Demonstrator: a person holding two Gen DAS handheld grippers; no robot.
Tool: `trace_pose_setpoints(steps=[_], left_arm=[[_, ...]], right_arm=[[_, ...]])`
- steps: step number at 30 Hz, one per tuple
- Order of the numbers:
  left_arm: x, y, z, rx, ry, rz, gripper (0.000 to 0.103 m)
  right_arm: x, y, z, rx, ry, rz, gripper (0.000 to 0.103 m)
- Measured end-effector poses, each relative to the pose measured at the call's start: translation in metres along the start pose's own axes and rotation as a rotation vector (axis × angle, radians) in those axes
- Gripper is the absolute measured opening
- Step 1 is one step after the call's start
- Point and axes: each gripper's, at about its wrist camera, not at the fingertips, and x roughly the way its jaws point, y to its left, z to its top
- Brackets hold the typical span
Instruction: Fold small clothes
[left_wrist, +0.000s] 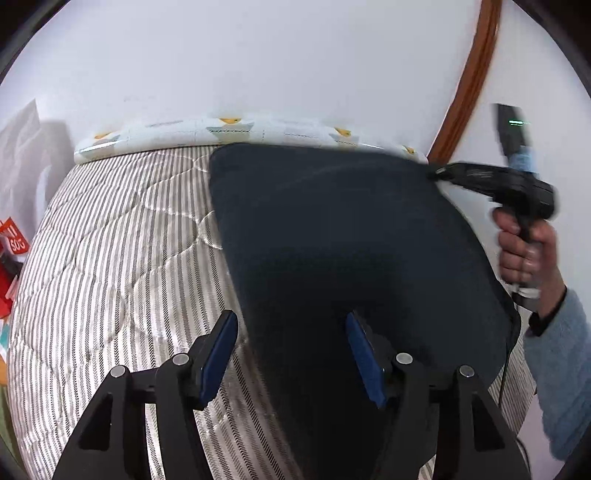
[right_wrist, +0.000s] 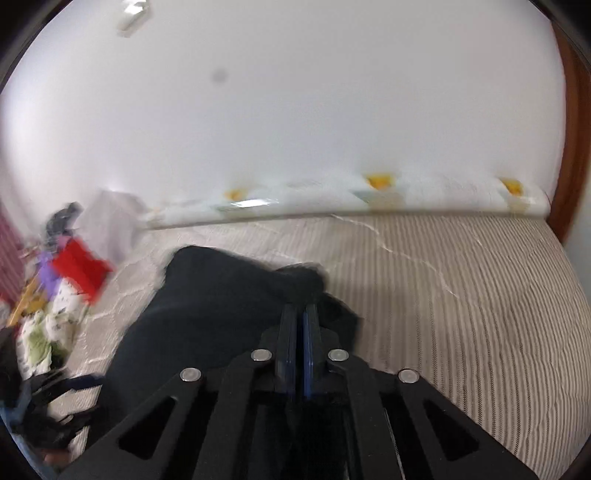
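On the striped quilted mattress (left_wrist: 110, 258) I see the dark navy cloth garment (left_wrist: 351, 240) stretched out. My right gripper (right_wrist: 300, 314) pinches its far corner, pads pressed together; my left gripper (left_wrist: 291, 350) stands spread over its near edge, nearer to the loose side.

Right wrist view motion-blurred: heap of mixed coloured clothes (right_wrist: 55, 295) at far left unreadable, cut by edge. Dark navy fabric garment (right_wrist: 207, 314) hides behind right tool (right_wrist: 300, 314).
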Motion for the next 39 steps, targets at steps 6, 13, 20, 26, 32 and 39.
trace_pose_setpoints(steps=[6, 13, 20, 26, 32, 39], left_arm=[[-0.006, -0.008, -0.004, 0.026, 0.000, 0.037, 0.059], [-0.024, -0.008, -0.019, -0.001, -0.019, -0.002, 0.059], [-0.023, -0.016, -0.035, 0.005, 0.000, -0.006, 0.060], [-0.032, -0.022, -0.039, 0.012, 0.000, 0.016, 0.061], [-0.039, -0.032, -0.043, 0.033, 0.003, 0.044, 0.060], [-0.046, -0.036, -0.055, 0.032, 0.001, 0.062, 0.060]], right_arm=[[0.017, 0.003, -0.006, 0.000, 0.090, -0.055, 0.004], [-0.051, 0.000, -0.046, 0.015, 0.077, 0.017, 0.049], [-0.043, -0.003, -0.089, 0.117, 0.115, 0.118, 0.005], [-0.086, -0.022, -0.089, 0.135, -0.097, 0.166, 0.004], [-0.056, -0.032, -0.100, 0.168, 0.027, 0.075, 0.007], [-0.107, -0.012, -0.115, 0.085, -0.059, -0.006, 0.018]])
